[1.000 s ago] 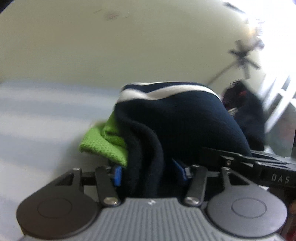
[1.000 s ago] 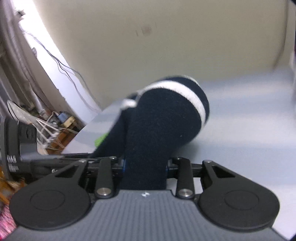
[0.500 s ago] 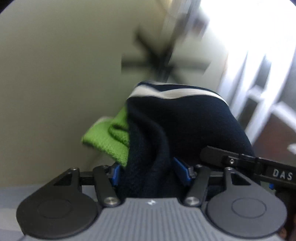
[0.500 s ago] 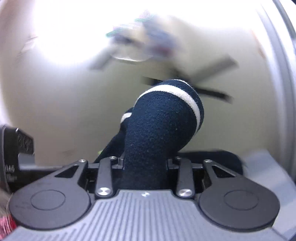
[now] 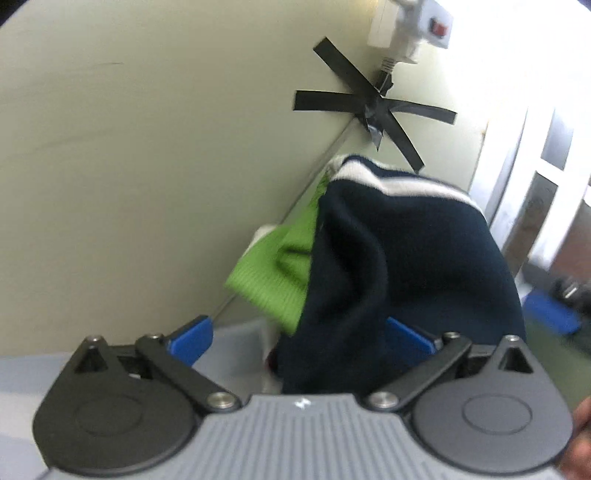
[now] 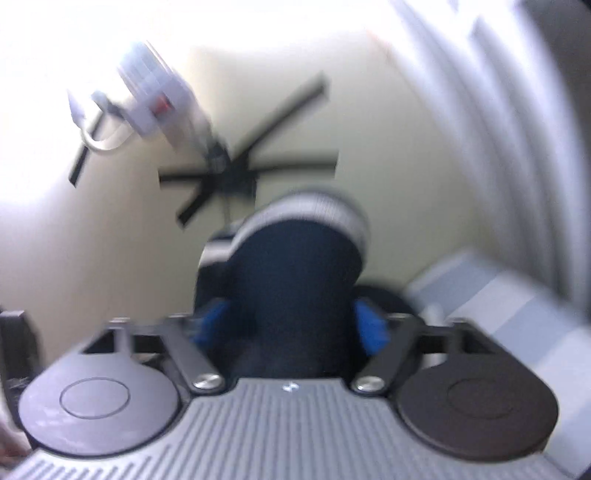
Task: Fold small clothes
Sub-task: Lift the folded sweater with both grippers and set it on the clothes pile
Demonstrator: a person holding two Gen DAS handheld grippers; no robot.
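A navy knitted garment (image 5: pixel 406 258) with a white stripe and a green part (image 5: pixel 273 273) stands bunched between the fingers of my left gripper (image 5: pixel 301 336). Its jaws are opening: the left blue pad (image 5: pixel 192 336) is clear of the cloth, and the navy fabric leans on the right pad (image 5: pixel 410 338). In the blurred right wrist view the same navy garment (image 6: pixel 291 295) with its white band rises between the blue pads of my right gripper (image 6: pixel 290 325). Those jaws are opening too, and the cloth still sits between them.
A cream wall is close ahead, with a cross of black tape (image 5: pixel 373 107) under a white plug block (image 5: pixel 406 26). A white window frame (image 5: pixel 535 184) stands at the right, a blue object (image 5: pixel 550 314) below it. Grey striped bedding (image 6: pixel 517 306) lies at right.
Both grippers swung from the striped bedding toward the taped wall, carrying the garment. Both pairs of jaws have spread wide; the left pad of the left gripper has come off the cloth.
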